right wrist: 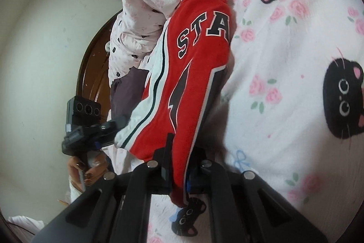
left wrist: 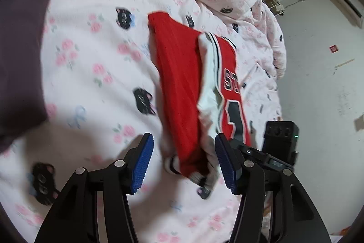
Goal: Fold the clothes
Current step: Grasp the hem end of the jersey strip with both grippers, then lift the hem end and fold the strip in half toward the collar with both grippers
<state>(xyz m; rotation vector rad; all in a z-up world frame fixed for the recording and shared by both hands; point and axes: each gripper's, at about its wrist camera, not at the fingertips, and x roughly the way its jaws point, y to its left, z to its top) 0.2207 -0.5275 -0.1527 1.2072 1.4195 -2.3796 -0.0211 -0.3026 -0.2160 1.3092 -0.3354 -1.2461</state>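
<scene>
Red basketball jersey (left wrist: 179, 88), white-and-black trim, lying partly folded on the pink floral cat-print bedsheet (left wrist: 91, 74). Left gripper (left wrist: 184, 163): blue pads standing apart, jersey's near end between them, unpressed. Right gripper (right wrist: 179, 165): fingers clamping the jersey's hem.

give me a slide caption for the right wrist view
Right gripper shut on the near edge of a folded red jersey on a floral, cat-print bedspread, left gripper alongside.

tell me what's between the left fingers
The near end of the red jersey lies in the gap between the blue-padded fingers, neither pad pressing it; left wrist view.
</scene>
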